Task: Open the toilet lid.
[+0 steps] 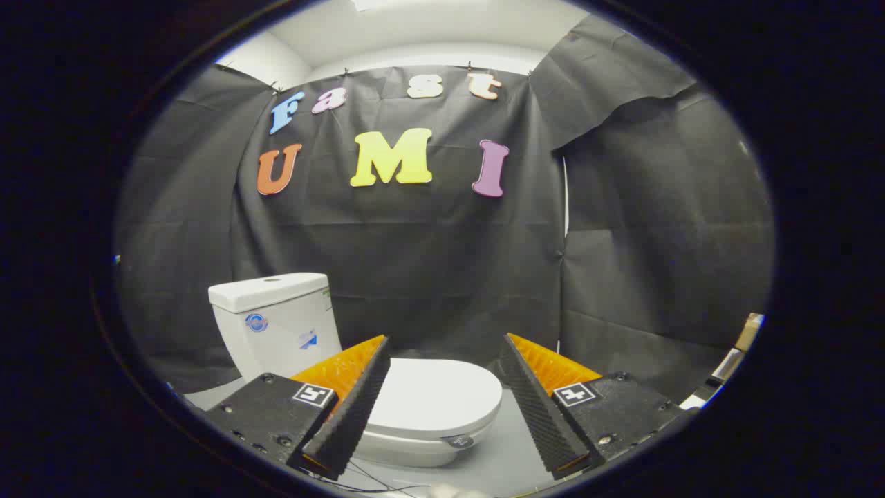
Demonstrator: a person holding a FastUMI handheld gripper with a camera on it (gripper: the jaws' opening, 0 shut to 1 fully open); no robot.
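Toilet lid (435, 394) shown closed, flat on bowl, seen between and just beyond fingers. Tank (273, 321) positioned behind lid, against black cloth wall (442, 277). Tool (446, 387) held with fingers spread apart, nothing gripped. Pale floor (505, 449) visible beneath bowl.

No words can be read: the toilet tank (276, 304) has a round blue sticker (256, 322) and a small blue-and-white sticker (308, 339), both too tiny to read, and the gripper (446, 338), its fingers wide apart, has a black-and-white square sign (313, 395) on each side.
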